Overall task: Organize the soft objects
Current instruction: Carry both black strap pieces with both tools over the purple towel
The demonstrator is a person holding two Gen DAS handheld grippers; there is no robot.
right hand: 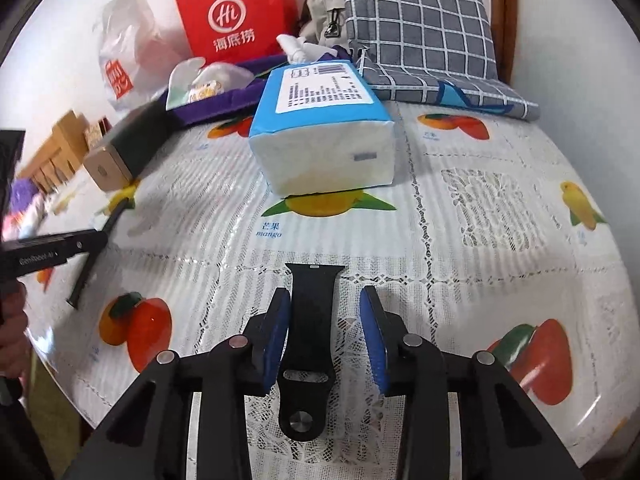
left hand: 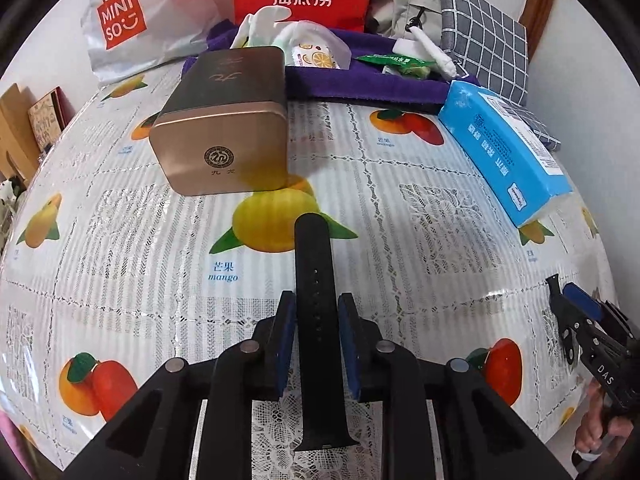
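While the long black strap (left hand: 316, 320) points straight ahead, pinched in the left hand-held gripper (left hand: 316, 312), the short strap (right hand: 310, 320) lies loose between the right hand-held gripper's (right hand: 325, 308) open pads, above the surface (right hand: 460, 240).

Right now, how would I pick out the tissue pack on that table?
Start from the table with the fruit-print cloth and find the grey checked cushion at its far edge. Just in front of it lies the tissue pack. It is the only bright blue wrapper with white ends; the nearby tin is gold and hard-edged.
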